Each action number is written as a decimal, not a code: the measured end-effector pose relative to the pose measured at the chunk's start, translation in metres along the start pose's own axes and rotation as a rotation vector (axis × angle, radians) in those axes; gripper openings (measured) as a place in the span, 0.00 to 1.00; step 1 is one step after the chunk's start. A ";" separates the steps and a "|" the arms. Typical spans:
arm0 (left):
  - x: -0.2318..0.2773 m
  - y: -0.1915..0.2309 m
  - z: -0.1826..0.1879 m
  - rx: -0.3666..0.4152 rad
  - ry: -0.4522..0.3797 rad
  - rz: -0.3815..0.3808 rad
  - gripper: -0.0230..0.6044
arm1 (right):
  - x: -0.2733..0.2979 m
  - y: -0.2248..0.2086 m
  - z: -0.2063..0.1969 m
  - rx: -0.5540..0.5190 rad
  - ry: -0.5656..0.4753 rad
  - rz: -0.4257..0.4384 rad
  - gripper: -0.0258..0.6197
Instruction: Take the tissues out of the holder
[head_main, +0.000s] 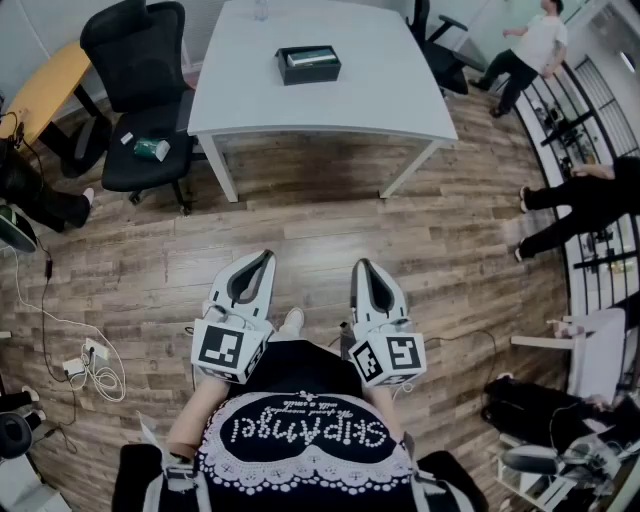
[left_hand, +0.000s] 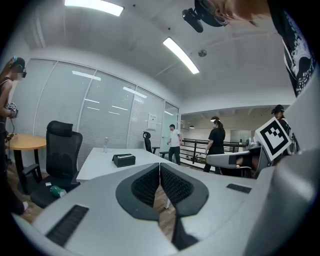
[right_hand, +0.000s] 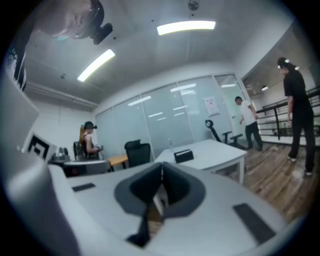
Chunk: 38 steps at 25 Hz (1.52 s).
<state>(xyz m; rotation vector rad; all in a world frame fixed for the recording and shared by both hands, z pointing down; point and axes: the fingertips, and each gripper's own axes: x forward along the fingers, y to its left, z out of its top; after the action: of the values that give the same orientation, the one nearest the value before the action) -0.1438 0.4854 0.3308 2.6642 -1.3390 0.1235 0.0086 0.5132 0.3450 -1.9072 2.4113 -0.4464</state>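
Note:
A black tissue holder (head_main: 308, 64) with white tissues showing in its top sits on the white table (head_main: 330, 100), far ahead of me. It also shows as a small dark box (left_hand: 123, 159) in the left gripper view and as a dark box (right_hand: 183, 155) in the right gripper view. My left gripper (head_main: 266, 257) and right gripper (head_main: 360, 265) hang side by side close to my body over the wooden floor, well short of the table. Both are shut with nothing between the jaws.
A black office chair (head_main: 140, 90) with a green object on its seat stands left of the table, beside a yellow round table (head_main: 45, 90). Another chair (head_main: 440, 45) is at the far right. People (head_main: 530, 50) stand by a railing at right. Cables (head_main: 85, 365) lie on the floor at left.

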 end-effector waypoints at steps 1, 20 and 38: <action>0.000 0.000 0.000 0.000 -0.002 0.001 0.08 | 0.000 0.000 0.000 0.000 0.001 0.002 0.09; 0.014 -0.014 -0.001 0.001 0.005 0.007 0.08 | 0.002 -0.014 0.001 -0.018 0.005 0.072 0.09; 0.117 0.047 0.003 -0.028 0.036 0.019 0.08 | 0.099 -0.068 0.014 -0.107 0.074 -0.025 0.09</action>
<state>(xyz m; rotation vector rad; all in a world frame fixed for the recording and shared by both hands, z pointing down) -0.1116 0.3645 0.3496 2.6144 -1.3448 0.1528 0.0512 0.4021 0.3631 -1.9994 2.5085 -0.4031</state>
